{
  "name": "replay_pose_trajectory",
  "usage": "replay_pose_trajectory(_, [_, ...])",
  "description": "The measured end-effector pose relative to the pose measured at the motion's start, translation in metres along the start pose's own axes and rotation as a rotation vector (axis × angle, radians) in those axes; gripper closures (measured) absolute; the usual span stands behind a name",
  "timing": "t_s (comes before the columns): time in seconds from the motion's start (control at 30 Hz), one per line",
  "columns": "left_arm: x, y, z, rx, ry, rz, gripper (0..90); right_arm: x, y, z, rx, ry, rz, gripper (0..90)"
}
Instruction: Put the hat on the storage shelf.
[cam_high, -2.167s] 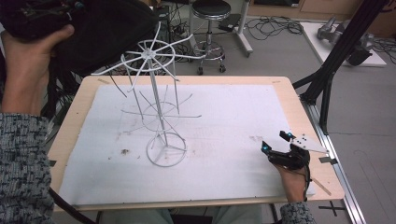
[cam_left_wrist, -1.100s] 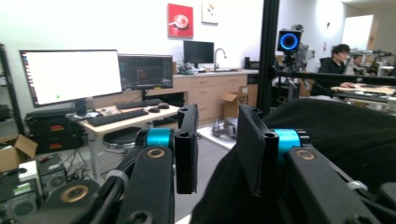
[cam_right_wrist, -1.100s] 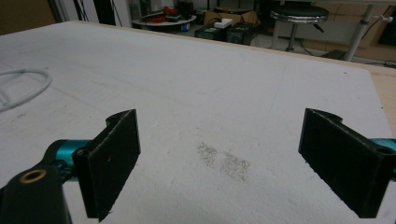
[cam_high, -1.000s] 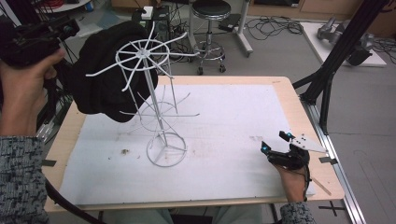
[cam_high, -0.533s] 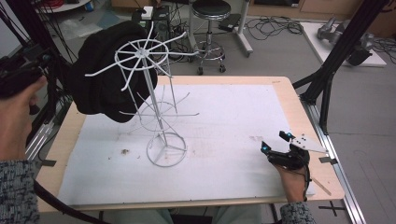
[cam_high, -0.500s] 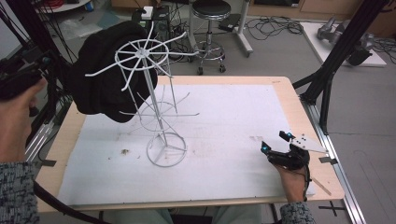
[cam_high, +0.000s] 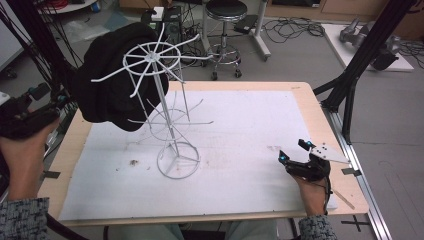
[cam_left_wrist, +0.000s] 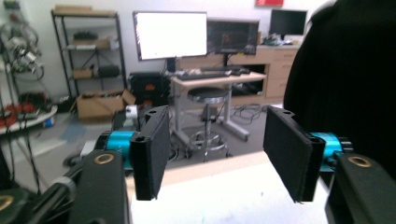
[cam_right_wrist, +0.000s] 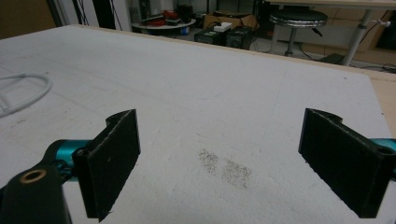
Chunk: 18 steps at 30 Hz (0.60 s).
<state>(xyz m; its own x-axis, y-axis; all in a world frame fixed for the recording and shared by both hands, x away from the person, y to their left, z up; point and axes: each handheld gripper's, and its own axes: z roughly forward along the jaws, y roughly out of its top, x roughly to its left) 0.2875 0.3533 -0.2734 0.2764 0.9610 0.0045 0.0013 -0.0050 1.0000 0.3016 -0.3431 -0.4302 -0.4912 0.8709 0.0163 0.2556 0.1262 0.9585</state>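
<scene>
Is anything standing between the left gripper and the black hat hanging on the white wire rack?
Nothing visible does. The left gripper, jaws open with nothing between them, sits off the table's left edge, and open air separates it from the black hat draped on the white wire rack. In the left gripper view the hat looms just right of the jaws.

A black hat (cam_high: 112, 80) hangs on a white wire rack (cam_high: 165, 110); the bench (cam_high: 310, 107) is pale wood under a white sheet (cam_high: 240, 135).

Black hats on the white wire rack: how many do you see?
1. The black hat hangs on the upper left arms of the wire rack; another behind it would be hidden.
</scene>
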Motion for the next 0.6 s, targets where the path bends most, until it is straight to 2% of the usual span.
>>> replay_pose_trajectory(0.13, [-0.002, -0.014, -0.002, 0.015, 0.006, -0.001, 40.2, 0.0, 0.0, 0.001, 0.0, 0.0, -0.011, 11.8])
replay_pose_trajectory(0.2, [-0.006, -0.028, -0.002, 0.047, -0.001, -0.02, 38.8, 0.0, 0.0, 0.001, -0.002, 0.001, -0.005, 11.8])
replay_pose_trajectory(0.3, [-0.012, -0.043, -0.001, 0.063, -0.006, -0.023, 38.2, 0.0, 0.0, 0.001, -0.001, 0.001, 0.001, 11.8])
replay_pose_trajectory(0.4, [-0.019, -0.055, 0.001, 0.07, -0.025, -0.035, 37.5, 0.0, 0.0, 0.001, 0.0, -0.001, -0.012, 11.8])
replay_pose_trajectory(0.47, [-0.022, -0.059, 0.001, 0.072, -0.031, -0.029, 36.7, 0.0, 0.0, 0.001, -0.001, -0.002, -0.002, 11.8])
replay_pose_trajectory(0.6, [-0.038, -0.078, 0.006, 0.085, -0.071, -0.034, 35.5, 0.0, 0.0, 0.0, 0.001, 0.0, -0.002, 11.8])
